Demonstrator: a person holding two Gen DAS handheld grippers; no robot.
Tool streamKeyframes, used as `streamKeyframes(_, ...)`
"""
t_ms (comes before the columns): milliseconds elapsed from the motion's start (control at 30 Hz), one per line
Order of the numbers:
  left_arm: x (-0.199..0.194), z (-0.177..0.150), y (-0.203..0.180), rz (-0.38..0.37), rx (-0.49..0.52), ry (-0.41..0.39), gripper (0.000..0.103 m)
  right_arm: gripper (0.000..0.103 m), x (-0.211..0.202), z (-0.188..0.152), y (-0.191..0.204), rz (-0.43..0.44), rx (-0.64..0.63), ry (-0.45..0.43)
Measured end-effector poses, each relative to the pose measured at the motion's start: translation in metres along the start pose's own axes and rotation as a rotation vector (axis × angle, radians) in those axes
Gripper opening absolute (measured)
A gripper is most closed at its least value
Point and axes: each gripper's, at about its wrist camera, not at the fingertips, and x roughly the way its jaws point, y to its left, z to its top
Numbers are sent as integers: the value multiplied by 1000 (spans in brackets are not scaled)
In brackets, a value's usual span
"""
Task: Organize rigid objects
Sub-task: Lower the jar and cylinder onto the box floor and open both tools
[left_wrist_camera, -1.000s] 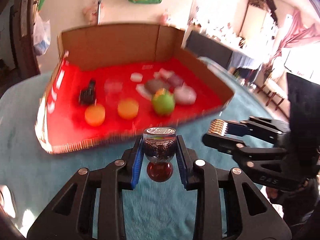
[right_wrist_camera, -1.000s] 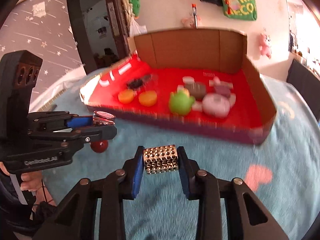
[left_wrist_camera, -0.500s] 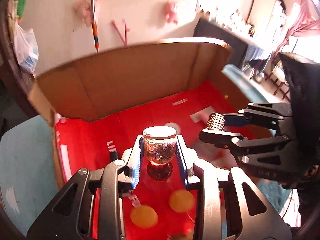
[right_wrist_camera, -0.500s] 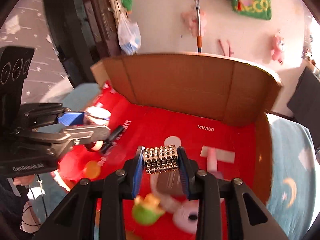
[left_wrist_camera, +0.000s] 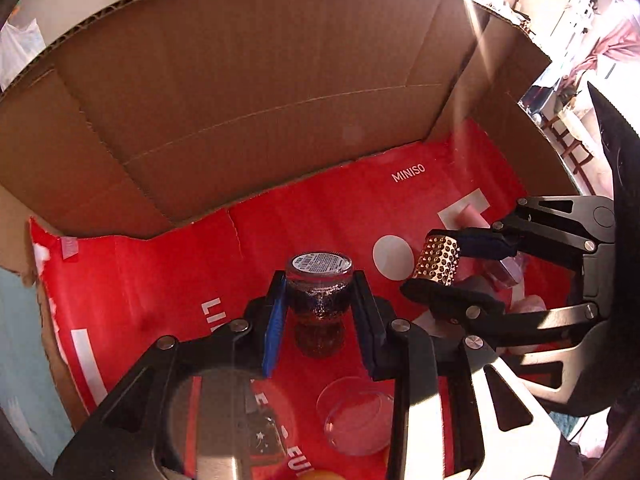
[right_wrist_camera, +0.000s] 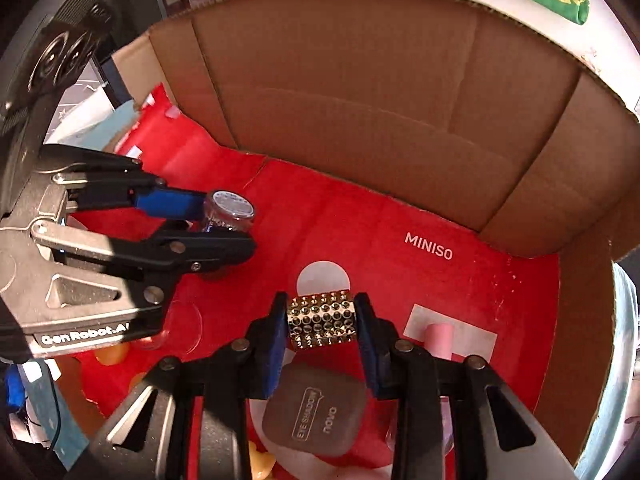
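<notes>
My left gripper (left_wrist_camera: 320, 304) is shut on a small glass bottle (left_wrist_camera: 319, 296) of dark glittery liquid with a round base, held above the red floor of the cardboard box (left_wrist_camera: 240, 80). My right gripper (right_wrist_camera: 321, 322) is shut on a gold studded cylinder (right_wrist_camera: 322, 319), also over the box floor. In the left wrist view the right gripper (left_wrist_camera: 434, 276) with the gold studded cylinder (left_wrist_camera: 437, 258) hangs just right of the bottle. In the right wrist view the left gripper (right_wrist_camera: 212, 228) and the bottle (right_wrist_camera: 230, 212) show at left.
On the red liner (right_wrist_camera: 360, 232) lie a grey eye-shadow compact (right_wrist_camera: 316, 416), a pink stick (right_wrist_camera: 439, 340), a clear round lid (left_wrist_camera: 354, 416), orange pieces (right_wrist_camera: 110, 354) and a yellow piece (right_wrist_camera: 262, 464). Tall brown walls (right_wrist_camera: 360, 100) close the back and sides. Teal cloth (left_wrist_camera: 20, 340) lies outside.
Both grippers have travelled forward from over the teal cloth to inside the box and tilted downward. Each keeps its object; the back wall now fills the upper view.
</notes>
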Motion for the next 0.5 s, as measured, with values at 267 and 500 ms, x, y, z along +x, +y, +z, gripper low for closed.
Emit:
streamKeyframes(267,13,1,2,-4,-18,39,29,35,14,10,2,-16,-5,26)
streamKeyframes(500,22,8,-1,-6,-20,44,29,35,19,11,3,-13,-4,26)
